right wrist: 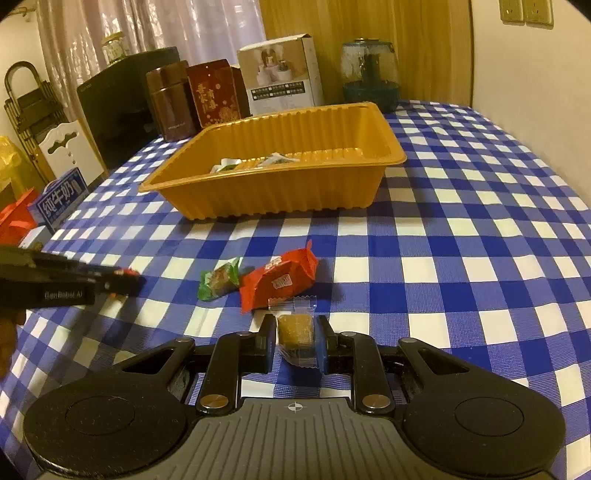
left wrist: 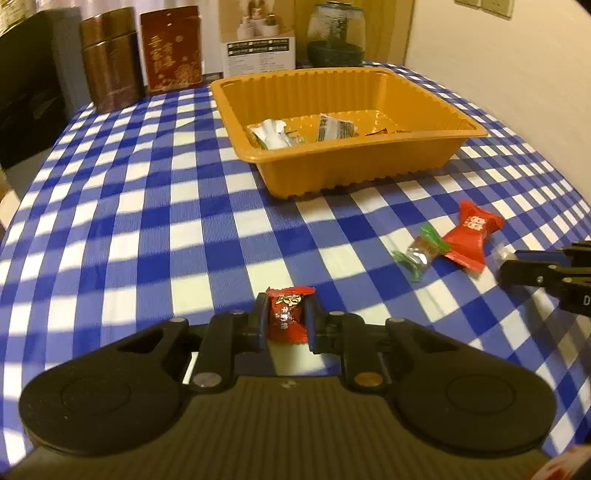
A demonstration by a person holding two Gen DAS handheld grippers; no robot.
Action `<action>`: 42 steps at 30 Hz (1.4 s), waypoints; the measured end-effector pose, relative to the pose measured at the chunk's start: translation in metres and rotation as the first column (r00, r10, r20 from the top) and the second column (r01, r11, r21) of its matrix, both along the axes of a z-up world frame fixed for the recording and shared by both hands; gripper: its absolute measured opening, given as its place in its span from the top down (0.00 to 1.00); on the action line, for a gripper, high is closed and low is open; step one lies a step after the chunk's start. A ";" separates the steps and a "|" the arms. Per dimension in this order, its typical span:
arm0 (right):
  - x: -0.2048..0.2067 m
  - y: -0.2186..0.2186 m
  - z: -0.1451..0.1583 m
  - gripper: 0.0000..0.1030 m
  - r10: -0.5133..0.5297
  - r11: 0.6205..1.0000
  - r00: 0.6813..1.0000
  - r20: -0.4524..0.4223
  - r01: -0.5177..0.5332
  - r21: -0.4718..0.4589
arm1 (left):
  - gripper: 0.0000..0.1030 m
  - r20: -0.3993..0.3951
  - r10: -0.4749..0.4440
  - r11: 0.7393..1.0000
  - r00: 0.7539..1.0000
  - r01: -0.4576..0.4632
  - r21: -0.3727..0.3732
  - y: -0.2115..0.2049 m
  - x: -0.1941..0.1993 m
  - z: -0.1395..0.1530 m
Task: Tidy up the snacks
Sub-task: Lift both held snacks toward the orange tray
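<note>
The black left gripper is showing "GenRobot.AI" in pale letters on its side. The blue-and-white carton beside the table is displaying "纯牛奶".

Blue-and-white checked tablecloth covers the table. Along its far edge: brown canister, red tin, white box, glass jar. Cream wall on the right, sheer curtains behind, black cabinet at left. Warm dim light.
</note>
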State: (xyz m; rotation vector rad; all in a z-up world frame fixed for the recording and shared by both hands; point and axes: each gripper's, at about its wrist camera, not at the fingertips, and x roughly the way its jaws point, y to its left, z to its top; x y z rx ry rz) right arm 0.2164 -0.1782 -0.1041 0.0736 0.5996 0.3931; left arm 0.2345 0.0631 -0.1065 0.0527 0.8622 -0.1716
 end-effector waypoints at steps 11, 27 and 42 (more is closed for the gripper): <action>-0.017 0.003 0.006 0.78 0.001 1.000 1.000 0.005 -0.001 0.004 | 0.83 -0.024 0.071 0.996 0.997 -0.072 -0.044 -0.024 -0.039 0.006; -0.064 -0.001 0.014 0.78 -0.054 0.998 0.999 -0.007 0.054 0.035 | 0.83 -0.011 0.100 0.993 0.995 -0.101 -0.068 -0.042 -0.088 0.029; -0.093 -0.005 0.025 0.78 -0.084 0.995 0.996 0.006 0.084 0.046 | 0.83 0.031 0.124 0.992 0.992 -0.123 -0.037 -0.050 -0.113 0.052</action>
